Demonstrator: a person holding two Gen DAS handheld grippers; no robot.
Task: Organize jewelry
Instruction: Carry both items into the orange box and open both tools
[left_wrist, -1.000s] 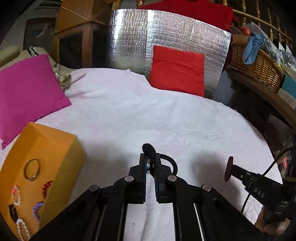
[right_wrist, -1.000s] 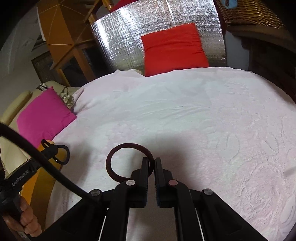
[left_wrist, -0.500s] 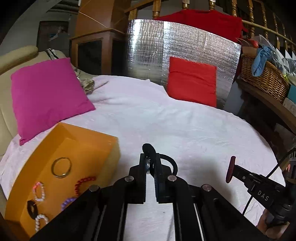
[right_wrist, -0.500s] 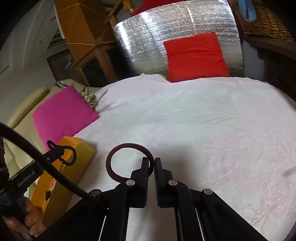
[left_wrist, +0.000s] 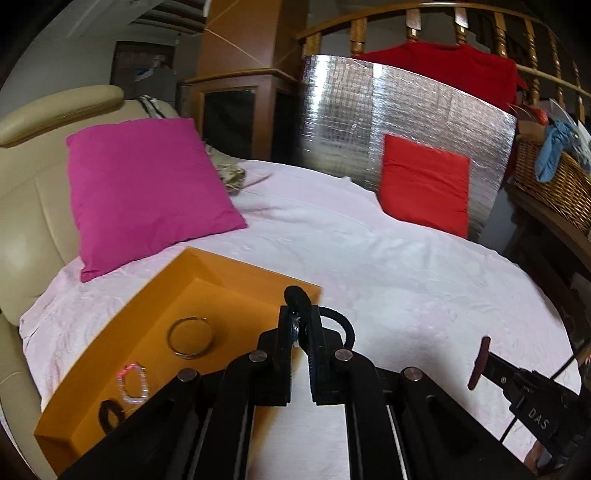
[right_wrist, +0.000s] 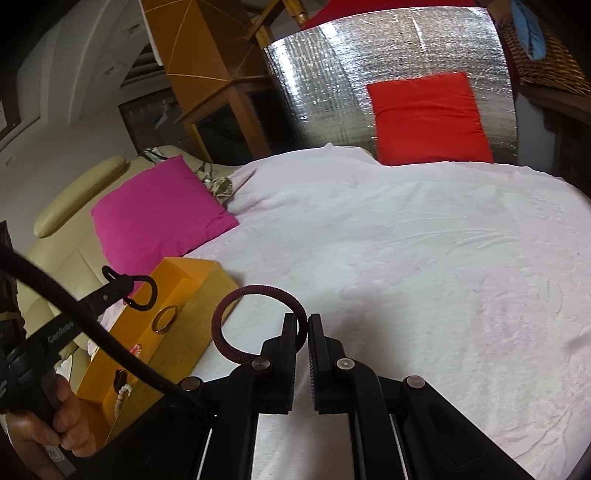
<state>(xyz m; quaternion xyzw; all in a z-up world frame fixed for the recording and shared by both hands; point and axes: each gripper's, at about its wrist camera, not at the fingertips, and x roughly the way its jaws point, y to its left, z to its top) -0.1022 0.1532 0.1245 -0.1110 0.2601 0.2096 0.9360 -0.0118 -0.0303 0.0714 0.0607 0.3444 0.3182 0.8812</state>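
My left gripper (left_wrist: 300, 325) is shut on a black hair tie (left_wrist: 334, 321) and holds it over the right edge of an open orange box (left_wrist: 192, 291). The box lies on a pale pink bed cover and holds a gold bangle (left_wrist: 191, 338), a pink bead bracelet (left_wrist: 133, 382) and a black ring (left_wrist: 110, 415). My right gripper (right_wrist: 303, 325) is shut on a dark maroon hair tie (right_wrist: 236, 314), held above the cover just right of the box (right_wrist: 199, 284). The left gripper with its black tie (right_wrist: 142, 293) also shows in the right wrist view.
A magenta cushion (left_wrist: 144, 192) leans on a cream sofa arm behind the box. A red cushion (left_wrist: 424, 184) stands against a silver foil panel (left_wrist: 369, 110) at the back. A wicker basket (left_wrist: 554, 184) sits on a wooden ledge at the right.
Both grippers have moved left toward the orange box. The box now shows larger, and the left gripper's tip is over its right edge. Both stay shut on their hair ties.
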